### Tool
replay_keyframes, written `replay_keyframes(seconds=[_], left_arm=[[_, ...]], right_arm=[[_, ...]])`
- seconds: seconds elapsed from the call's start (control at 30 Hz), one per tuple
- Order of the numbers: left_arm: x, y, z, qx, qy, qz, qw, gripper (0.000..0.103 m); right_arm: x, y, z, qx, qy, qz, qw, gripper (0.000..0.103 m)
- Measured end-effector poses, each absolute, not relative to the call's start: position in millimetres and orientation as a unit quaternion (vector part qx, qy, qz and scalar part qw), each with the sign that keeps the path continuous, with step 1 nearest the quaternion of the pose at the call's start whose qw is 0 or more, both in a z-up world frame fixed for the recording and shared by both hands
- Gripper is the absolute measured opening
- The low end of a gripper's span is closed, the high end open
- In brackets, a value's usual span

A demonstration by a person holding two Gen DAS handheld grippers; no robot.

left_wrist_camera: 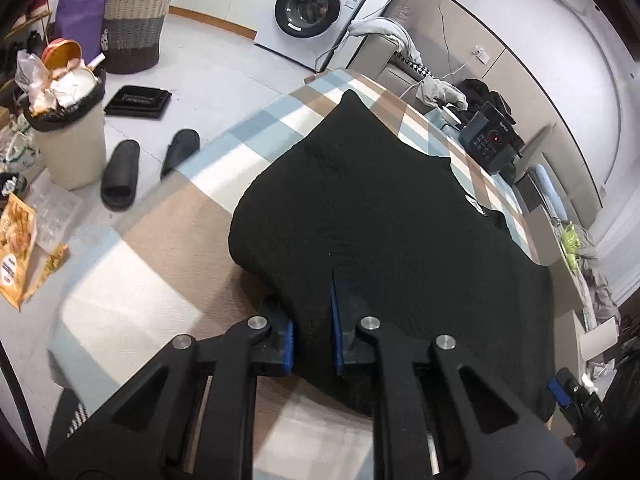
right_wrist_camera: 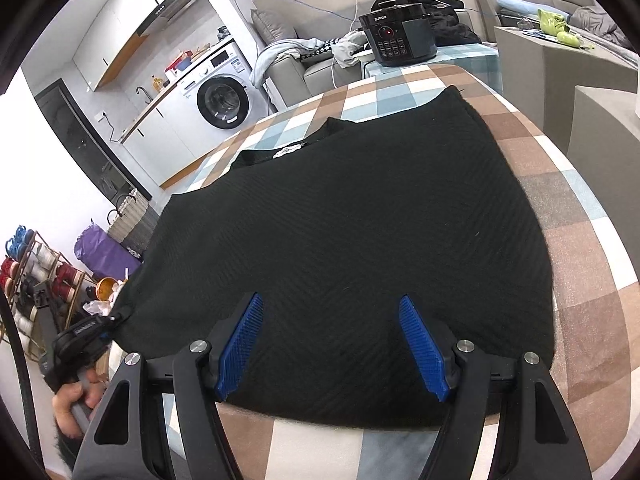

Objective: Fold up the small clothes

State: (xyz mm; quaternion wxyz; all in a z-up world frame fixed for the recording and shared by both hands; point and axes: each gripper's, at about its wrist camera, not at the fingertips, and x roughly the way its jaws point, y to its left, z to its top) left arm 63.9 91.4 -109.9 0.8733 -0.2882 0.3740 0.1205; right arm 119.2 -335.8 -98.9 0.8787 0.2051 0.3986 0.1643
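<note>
A black knitted top (left_wrist_camera: 380, 216) lies spread flat on the checked tablecloth (left_wrist_camera: 160, 264). Its neck label (right_wrist_camera: 288, 150) faces the far side. My left gripper (left_wrist_camera: 313, 312) is shut on a fold of the top's edge, and black cloth fills the narrow gap between its blue pads (left_wrist_camera: 289, 344). In the right wrist view the left gripper (right_wrist_camera: 114, 320) sits at the top's (right_wrist_camera: 352, 232) near left corner, with a hand below it. My right gripper (right_wrist_camera: 332, 344) stands open over the near hem. Its blue pads (right_wrist_camera: 240, 344) are wide apart and press on nothing.
A black pressure cooker (right_wrist_camera: 396, 36) stands at the table's far end. Left of the table, the floor holds a full waste bin (left_wrist_camera: 68, 136), two black slippers (left_wrist_camera: 120, 176), a woven basket (left_wrist_camera: 134, 24) and a washing machine (left_wrist_camera: 316, 8). A sofa with clothes (right_wrist_camera: 296, 56) is behind.
</note>
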Motion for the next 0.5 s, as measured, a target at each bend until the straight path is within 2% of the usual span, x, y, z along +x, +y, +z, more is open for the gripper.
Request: replay_keyframes(seconds=[0.13, 0.3, 0.5], left_arm=[[60, 94, -97, -0.283, 0.36, 0.111, 0.882, 0.01], [77, 66, -56, -0.23, 0.331, 0.071, 0.912, 0.01], [120, -22, 0, -0.151, 0.295, -0.056, 0.942, 0.009]], right_arm=[[122, -336, -104, 0.212, 0.406, 0.165, 0.874, 0.072], [117, -342, -96, 0.214, 0.394, 0.163, 0.879, 0.072], [101, -371, -85, 0.234, 0.367, 0.13, 0.891, 0.072]])
